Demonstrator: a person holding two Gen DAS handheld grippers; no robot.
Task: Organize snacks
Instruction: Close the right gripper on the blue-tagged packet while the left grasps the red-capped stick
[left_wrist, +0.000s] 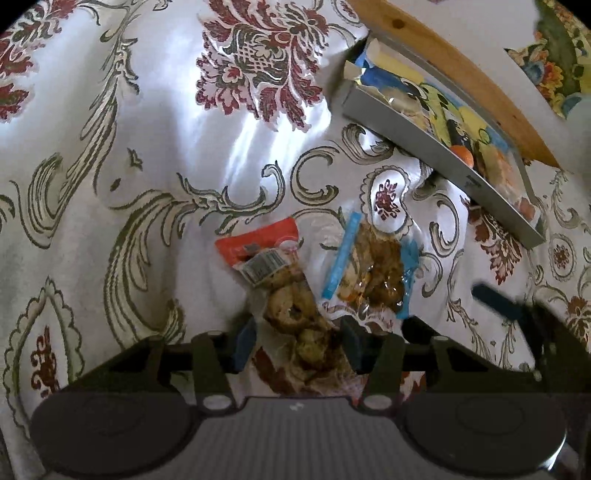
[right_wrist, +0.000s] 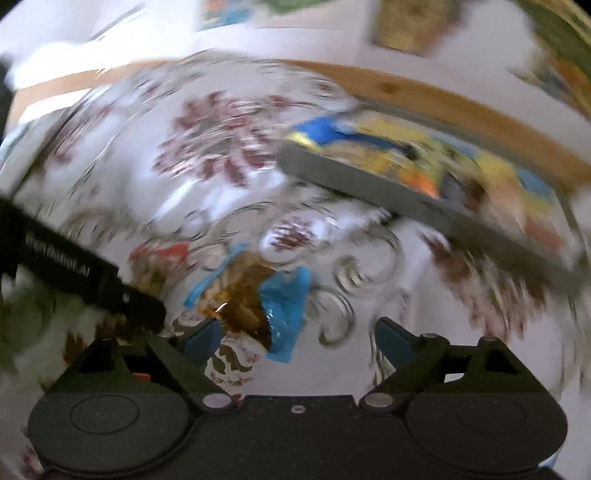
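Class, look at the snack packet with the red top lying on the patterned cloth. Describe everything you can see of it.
The red-topped packet is a clear plastic bag with a red-orange header and a white barcode label. Brown ring-shaped biscuits show through. It lies flat on the floral cloth, slanted, header farthest from the camera. Its lower end sits between the open fingers of the left tool, with gaps visible. A blue-edged packet lies close on its right; contact is unclear.

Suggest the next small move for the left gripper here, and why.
Probably close the left gripper on the red-topped snack packet: its open fingers already straddle the packet's near end on the floral cloth. The grey tray of snacks lies ahead to the right, a likely destination. The right gripper is open, its view blurred.
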